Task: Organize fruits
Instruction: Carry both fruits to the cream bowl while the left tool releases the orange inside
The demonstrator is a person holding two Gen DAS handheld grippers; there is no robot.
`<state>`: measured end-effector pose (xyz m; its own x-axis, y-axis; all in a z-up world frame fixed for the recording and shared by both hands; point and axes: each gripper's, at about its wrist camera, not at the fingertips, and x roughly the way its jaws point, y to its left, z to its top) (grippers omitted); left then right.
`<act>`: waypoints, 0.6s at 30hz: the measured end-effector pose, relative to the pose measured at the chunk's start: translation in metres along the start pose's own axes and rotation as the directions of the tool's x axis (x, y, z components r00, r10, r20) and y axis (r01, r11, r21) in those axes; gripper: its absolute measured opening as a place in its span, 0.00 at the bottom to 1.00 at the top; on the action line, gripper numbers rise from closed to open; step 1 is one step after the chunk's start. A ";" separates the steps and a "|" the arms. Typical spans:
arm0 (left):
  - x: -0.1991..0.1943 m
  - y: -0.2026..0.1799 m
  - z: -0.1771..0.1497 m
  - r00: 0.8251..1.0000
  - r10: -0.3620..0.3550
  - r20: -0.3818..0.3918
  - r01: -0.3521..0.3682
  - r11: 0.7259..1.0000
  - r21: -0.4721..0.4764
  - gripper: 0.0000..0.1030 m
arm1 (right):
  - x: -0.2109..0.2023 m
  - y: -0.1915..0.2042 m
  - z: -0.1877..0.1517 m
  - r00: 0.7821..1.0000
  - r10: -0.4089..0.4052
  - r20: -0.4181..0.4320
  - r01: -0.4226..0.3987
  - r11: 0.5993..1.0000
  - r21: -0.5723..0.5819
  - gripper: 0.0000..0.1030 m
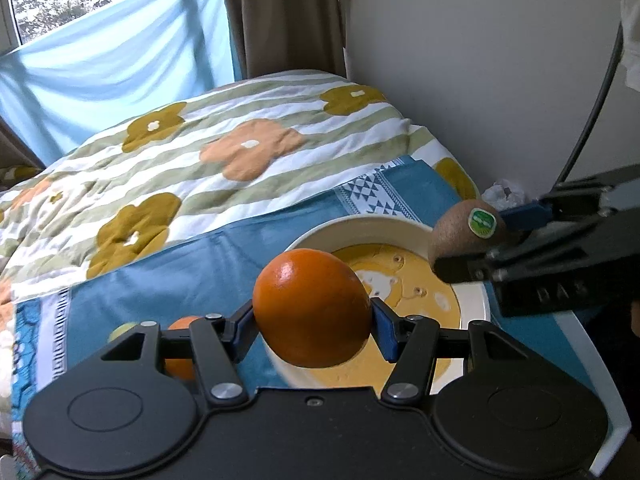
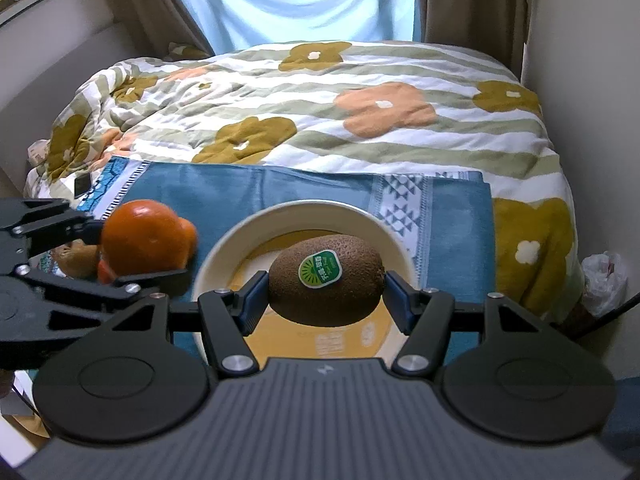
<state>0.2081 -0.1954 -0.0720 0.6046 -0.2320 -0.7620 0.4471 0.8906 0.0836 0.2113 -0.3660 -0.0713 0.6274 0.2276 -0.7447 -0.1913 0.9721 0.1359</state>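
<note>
Step in hand looks like loading the bowl point(image 2: 224, 240): left tool point(image 1: 313, 320) pinches an orange point(image 1: 312, 308) at the bowl's near rim, right tool point(image 2: 326, 290) pinches a kiwi point(image 2: 326, 284) above its middle. Next, probably lower both & release w/o collision. 2+ fruits point(image 2: 78, 260) behind the left tool are partly hidden.

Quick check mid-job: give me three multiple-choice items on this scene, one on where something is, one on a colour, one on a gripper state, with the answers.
1. Where is the kiwi?
A. lying in the bowl
B. held above the bowl
C. on the quilt

2. What colour is the kiwi's sticker?
A. red
B. blue
C. green

3. What is the left gripper doing?
A. open, empty
B. shut on the orange
C. shut on the kiwi

Answers: 1 B, the right gripper clamps it over the bowl's middle. 2 C, green with a white rim. 3 B, both fingers press the orange's sides.
</note>
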 end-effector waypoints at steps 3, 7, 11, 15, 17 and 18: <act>0.023 -0.006 0.008 1.000 0.005 -0.016 -0.005 1.000 0.011 0.61 | 0.007 -0.011 -0.002 1.000 0.001 -0.009 -0.001 1.000 0.009 0.74; 0.053 -0.013 0.017 0.999 0.014 -0.037 -0.012 0.999 0.029 0.61 | 0.017 -0.025 -0.005 1.000 0.005 -0.022 -0.005 1.000 0.025 0.74; 0.078 -0.016 0.023 0.998 0.019 -0.060 -0.016 0.999 0.049 0.61 | 0.027 -0.037 -0.008 0.999 0.000 -0.034 0.002 0.999 0.040 0.74; 0.101 -0.019 0.025 0.996 0.031 -0.082 -0.024 0.997 0.078 0.61 | 0.035 -0.047 -0.012 0.999 -0.004 -0.047 0.007 0.998 0.061 0.74; 0.108 -0.020 0.025 0.995 0.036 -0.092 -0.028 0.996 0.090 0.61 | 0.037 -0.051 -0.013 0.999 -0.005 -0.054 0.009 0.997 0.071 0.74; 0.111 -0.021 0.025 0.994 0.044 -0.097 -0.034 0.995 0.098 0.61 | 0.038 -0.054 -0.014 0.998 -0.006 -0.056 0.010 0.997 0.076 0.74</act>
<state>0.2823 -0.2492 -0.1424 0.5566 -0.1540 -0.8164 0.4884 0.8555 0.1717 0.2344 -0.4103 -0.1161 0.5851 0.2181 -0.7811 -0.1268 0.9759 0.1775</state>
